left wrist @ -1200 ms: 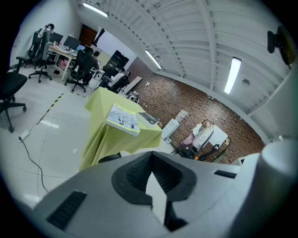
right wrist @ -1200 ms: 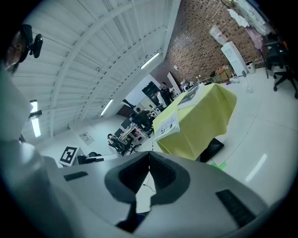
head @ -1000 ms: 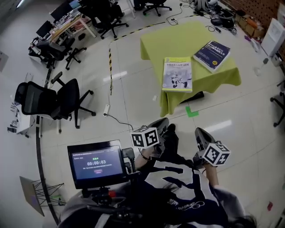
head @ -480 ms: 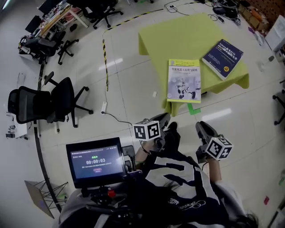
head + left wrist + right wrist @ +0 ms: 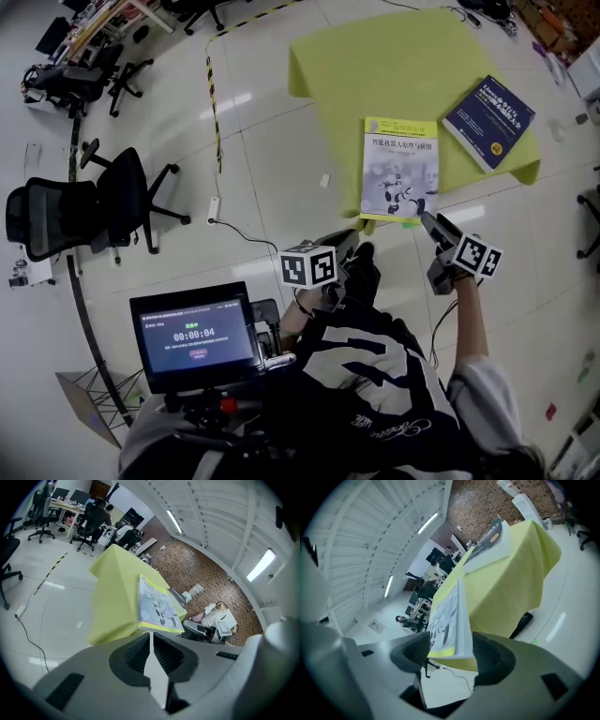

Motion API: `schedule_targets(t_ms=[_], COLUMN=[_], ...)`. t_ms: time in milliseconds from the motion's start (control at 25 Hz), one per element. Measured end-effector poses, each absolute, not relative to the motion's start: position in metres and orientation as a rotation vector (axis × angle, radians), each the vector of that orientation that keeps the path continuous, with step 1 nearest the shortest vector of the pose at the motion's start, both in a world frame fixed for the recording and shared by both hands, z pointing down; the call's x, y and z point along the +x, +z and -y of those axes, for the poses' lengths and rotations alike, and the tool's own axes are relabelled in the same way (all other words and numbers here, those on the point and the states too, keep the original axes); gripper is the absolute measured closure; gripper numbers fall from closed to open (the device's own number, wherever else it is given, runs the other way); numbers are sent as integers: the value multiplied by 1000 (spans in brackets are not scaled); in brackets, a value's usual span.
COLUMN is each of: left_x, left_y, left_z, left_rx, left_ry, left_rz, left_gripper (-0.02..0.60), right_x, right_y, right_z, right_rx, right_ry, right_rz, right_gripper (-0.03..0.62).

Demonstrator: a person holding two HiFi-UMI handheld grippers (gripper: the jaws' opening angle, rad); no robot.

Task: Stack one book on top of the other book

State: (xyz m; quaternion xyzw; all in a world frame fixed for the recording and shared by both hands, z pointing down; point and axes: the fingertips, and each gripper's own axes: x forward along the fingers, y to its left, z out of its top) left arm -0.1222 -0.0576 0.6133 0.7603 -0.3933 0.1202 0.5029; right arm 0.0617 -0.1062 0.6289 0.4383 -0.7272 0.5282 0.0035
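A white and yellow book [image 5: 400,169] lies at the near edge of the table under a yellow-green cloth [image 5: 375,66], and its near end overhangs that edge. A dark blue book [image 5: 487,108] lies to its right, apart from it. My right gripper [image 5: 428,222] reaches the white book's near right corner. Its jaws are opening, and in the right gripper view [image 5: 452,653] the book's edge [image 5: 447,616] stands between the pads without being pressed. My left gripper [image 5: 339,244] hangs short of the table, shut and empty [image 5: 151,637], pointing at the white book [image 5: 157,606].
Black office chairs [image 5: 84,202] stand on the floor at the left. A cable and power strip [image 5: 214,208] lie on the tiles left of the table. A small screen [image 5: 192,333] is mounted in front of the person's chest. Desks and more chairs fill the far left.
The person has come closer to the table. The right gripper has swung forward to the white book's near corner and opened around its edge. The left gripper moved forward a little and stays shut.
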Motion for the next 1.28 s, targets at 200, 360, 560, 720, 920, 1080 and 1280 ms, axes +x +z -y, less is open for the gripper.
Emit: schedule_targets(t_ms=[200,360,560,720,920,1080,1280], left_x=[-130,-137,-144,-136,-114,-102,-72], left_y=[609,618,622,626,624,628,624], left_z=[54,74,76,75,83,76,83], left_rx=[1828,1802,1771,1774,1785,1755,1774], left_ry=[294,303,305,289,213,188,188], left_rz=[946,948,944,846,692,608,514], left_gripper=[568,568,568,505,383,380,380], right_x=[57,57,63,57,66,68,64], right_y=[646,652,647,639,640,629,602], right_z=[104,120,114,105,74,39,12], right_rx=[1332,1328,1386,1380,1408,1383,1330], right_ry=[1801,1963,2049,2080,2079,2074,2045], right_rz=[2225,2242,2145,2173,2129,2141,2232], right_gripper=[365,433,478,490,494,496,499])
